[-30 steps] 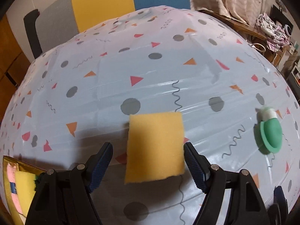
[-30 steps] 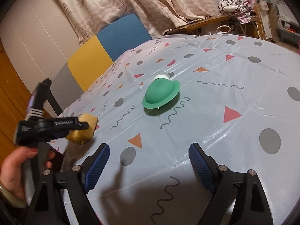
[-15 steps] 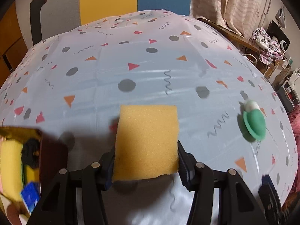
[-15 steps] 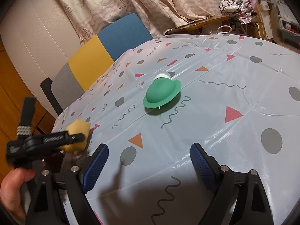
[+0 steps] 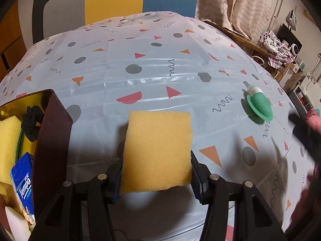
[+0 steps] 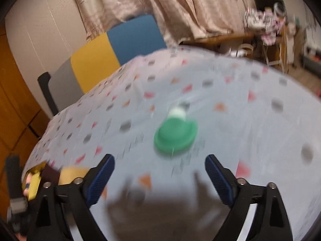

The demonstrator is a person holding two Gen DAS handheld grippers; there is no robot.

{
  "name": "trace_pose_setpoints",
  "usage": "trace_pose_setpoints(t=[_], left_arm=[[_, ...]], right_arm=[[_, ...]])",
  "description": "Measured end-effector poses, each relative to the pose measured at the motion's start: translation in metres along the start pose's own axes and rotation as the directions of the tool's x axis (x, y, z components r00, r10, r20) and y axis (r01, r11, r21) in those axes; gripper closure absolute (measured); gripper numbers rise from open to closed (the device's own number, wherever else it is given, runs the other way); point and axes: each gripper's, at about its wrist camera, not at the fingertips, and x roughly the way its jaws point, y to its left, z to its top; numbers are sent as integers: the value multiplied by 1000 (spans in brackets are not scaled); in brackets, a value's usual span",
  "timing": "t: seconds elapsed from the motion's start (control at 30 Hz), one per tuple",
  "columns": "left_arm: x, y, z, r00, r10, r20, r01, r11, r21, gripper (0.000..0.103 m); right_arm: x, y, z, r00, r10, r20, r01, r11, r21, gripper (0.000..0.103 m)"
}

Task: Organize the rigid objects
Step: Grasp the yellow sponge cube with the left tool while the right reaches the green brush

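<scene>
My left gripper [image 5: 156, 172] is shut on a yellow-orange sponge [image 5: 158, 150] and holds it above the table, just right of a dark red box [image 5: 52, 140]. The box holds a yellow sponge [image 5: 8, 132], a black hair tie [image 5: 33, 120] and a blue Tempo tissue pack [image 5: 22, 180]. A green dome-shaped object with a white cap [image 5: 259, 105] lies on the table to the right. In the blurred right wrist view, my right gripper [image 6: 159, 170] is open and empty, with the green object [image 6: 175, 134] just ahead of its fingers. The held sponge [image 6: 72, 173] shows at lower left.
The table wears a pale blue cloth with dots and triangles [image 5: 152, 68]. A grey, yellow and blue chair [image 5: 120, 6] stands at the far edge. Curtains [image 6: 180, 6] and a cluttered wooden side table [image 5: 276, 44] are behind on the right.
My left gripper closed on the sponge, lifted it and carried it left toward the box. My right gripper moved forward toward the green object, which now sits closer between its fingers.
</scene>
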Motion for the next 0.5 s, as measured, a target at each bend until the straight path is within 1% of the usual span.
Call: trace_pose_setpoints(t=[0.07,0.13,0.2,0.27,0.3,0.33,0.37,0.4,0.43,0.47,0.5], left_arm=[[0,0,-1,1000,0,2,0,1000,-1,48],[0,1,-1,1000,-6,2,6,1000,-8,48],[1,2,-2,1000,-11,6,12,1000,-12,48],[1,1,-4,1000,-11,12,11,1000,-3,48],[1,1,-5,1000,-10,15,10,1000,2,48],[1,1,-5,1000,-8,18,8,1000,8,48],[2,0,-6,1000,-6,21,6,1000,13,48],[2,0,-6,1000,-5,23,5,1000,15,48],[2,0,-7,1000,-6,27,5,1000,14,48],[2,0,-7,1000,-5,30,5,1000,14,48],[3,0,-7,999,-3,32,2,1000,14,48]], right_arm=[[19,0,17,998,-53,-18,53,998,-25,2],[43,-1,28,994,-86,-63,84,996,-32,2],[64,-1,34,991,-100,-89,97,995,-38,2],[84,2,35,984,-136,-111,127,988,-82,2],[93,4,34,980,-156,-123,142,983,-114,4],[99,5,32,977,-168,-131,149,979,-139,8],[104,5,30,976,-165,-140,144,978,-153,19],[109,4,28,973,-165,-165,139,978,-158,27],[109,3,28,972,-168,-165,143,977,-157,29],[106,2,29,975,-165,-150,142,978,-150,33],[102,0,30,980,-144,-137,125,982,-140,48]])
